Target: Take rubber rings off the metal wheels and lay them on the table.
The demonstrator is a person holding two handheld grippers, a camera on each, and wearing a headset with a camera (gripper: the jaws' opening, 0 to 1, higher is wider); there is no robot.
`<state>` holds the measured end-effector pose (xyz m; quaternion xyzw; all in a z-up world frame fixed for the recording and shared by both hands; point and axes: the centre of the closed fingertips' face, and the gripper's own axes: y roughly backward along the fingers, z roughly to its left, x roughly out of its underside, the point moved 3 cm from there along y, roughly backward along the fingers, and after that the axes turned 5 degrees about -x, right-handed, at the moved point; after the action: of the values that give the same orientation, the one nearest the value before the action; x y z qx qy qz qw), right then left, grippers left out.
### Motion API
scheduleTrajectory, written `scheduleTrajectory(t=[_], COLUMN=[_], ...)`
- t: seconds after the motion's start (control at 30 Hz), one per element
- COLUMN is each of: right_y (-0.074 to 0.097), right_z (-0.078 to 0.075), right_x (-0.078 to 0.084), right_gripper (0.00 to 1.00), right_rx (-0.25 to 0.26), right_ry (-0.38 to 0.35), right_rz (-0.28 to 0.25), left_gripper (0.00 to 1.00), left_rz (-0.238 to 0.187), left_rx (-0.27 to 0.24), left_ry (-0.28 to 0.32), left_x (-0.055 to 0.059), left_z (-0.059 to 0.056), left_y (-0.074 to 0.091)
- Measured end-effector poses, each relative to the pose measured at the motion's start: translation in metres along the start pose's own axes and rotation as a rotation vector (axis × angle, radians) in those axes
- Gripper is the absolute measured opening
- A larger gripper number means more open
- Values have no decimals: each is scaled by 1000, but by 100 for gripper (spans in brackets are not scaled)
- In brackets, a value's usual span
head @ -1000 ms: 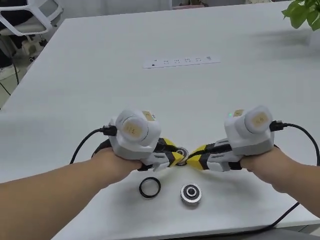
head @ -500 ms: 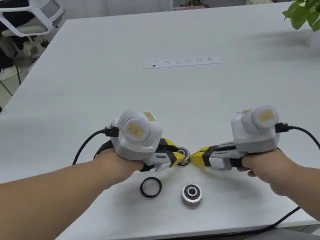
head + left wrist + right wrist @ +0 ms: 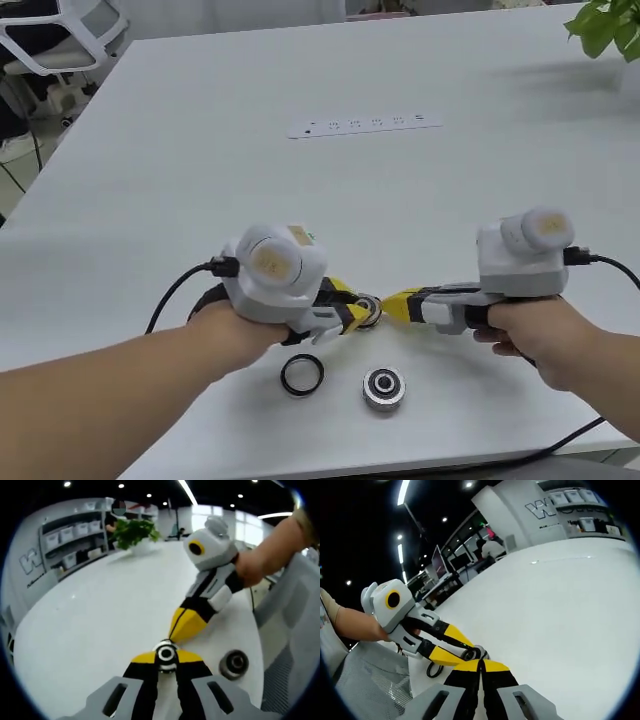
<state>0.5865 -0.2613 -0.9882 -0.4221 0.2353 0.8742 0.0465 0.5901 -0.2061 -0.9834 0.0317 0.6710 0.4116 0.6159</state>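
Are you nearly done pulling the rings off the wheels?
One rubber ring lies on the table: done. In hand: the left gripper clamps a wheel, and the shut right gripper is at it. Left: that wheel's ring, and maybe one on the loose wheel; I can't tell.

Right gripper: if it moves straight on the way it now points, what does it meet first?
The metal wheel held by the left gripper; the right gripper tip seems already at it.

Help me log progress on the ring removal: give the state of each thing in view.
left tongs: shut on the held wheel.
held wheel: clamped above the table.
right tongs: shut, tips at the held wheel.
rubber ring: loose, flat on the table.
second wheel: flat on the table, ungripped.
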Motion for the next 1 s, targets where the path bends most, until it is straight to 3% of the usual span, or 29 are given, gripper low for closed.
scheduleTrajectory(t=[0.63, 0.83, 0.9, 1.0], right_y=[-3, -4, -6, -6], right_z=[7, 9, 16, 13], right_x=[-1, -1, -2, -2], right_gripper=[0, 0, 0, 0], right_rx=[-22, -43, -84, -74], right_ry=[-16, -22, -25, -15], right_rz=[0, -4, -7, -10], left_gripper=[13, 13, 13, 13], left_rz=[-2, -5, -6, -7], left_rx=[-13, -12, -13, -12], left_ry=[1, -2, -2, 0], left_x=[0, 0, 0, 1], left_z=[-1, -2, -2, -2], left_y=[0, 0, 0, 0])
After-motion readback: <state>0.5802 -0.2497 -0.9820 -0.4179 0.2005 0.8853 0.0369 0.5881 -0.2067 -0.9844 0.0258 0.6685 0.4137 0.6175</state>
